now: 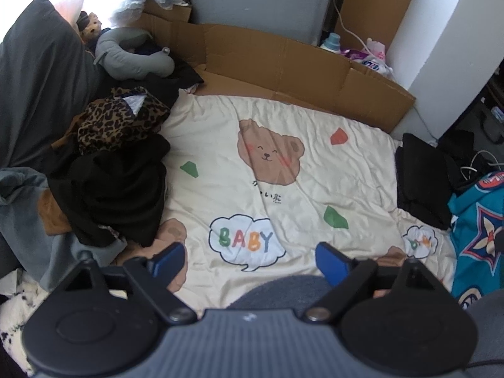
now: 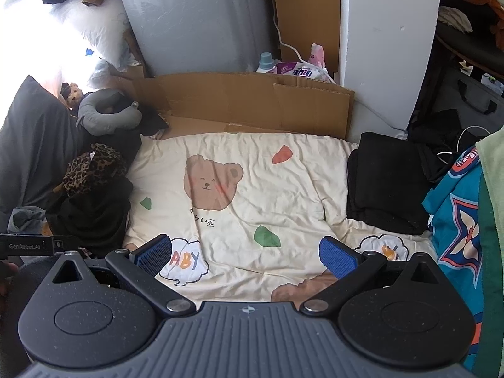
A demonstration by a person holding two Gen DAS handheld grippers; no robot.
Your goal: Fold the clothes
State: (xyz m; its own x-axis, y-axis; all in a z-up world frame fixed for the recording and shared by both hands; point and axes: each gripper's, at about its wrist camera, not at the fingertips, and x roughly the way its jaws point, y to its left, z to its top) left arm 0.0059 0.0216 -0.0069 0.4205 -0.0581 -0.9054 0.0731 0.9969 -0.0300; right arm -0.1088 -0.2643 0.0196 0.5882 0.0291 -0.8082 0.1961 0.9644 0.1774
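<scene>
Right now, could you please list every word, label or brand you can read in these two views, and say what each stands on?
"BABY": in a white cloud printed on the cream bear blanket.
"GenRobot.AI": on the small black device at the left edge of the right wrist view.
Dark characters under the printed bear: too small to read.
Purple-and-white packet behind the cardboard: print blurred.
Teal patterned cloth: badge lettering unreadable.

Both wrist views angled steeply down from above the near edge of a cream bear-print quilt, facing a brown cardboard sheet at the far side. Left view shifted leftward, slightly nearer. Shared: quilt, leopard-print garment, folded black clothing.
</scene>
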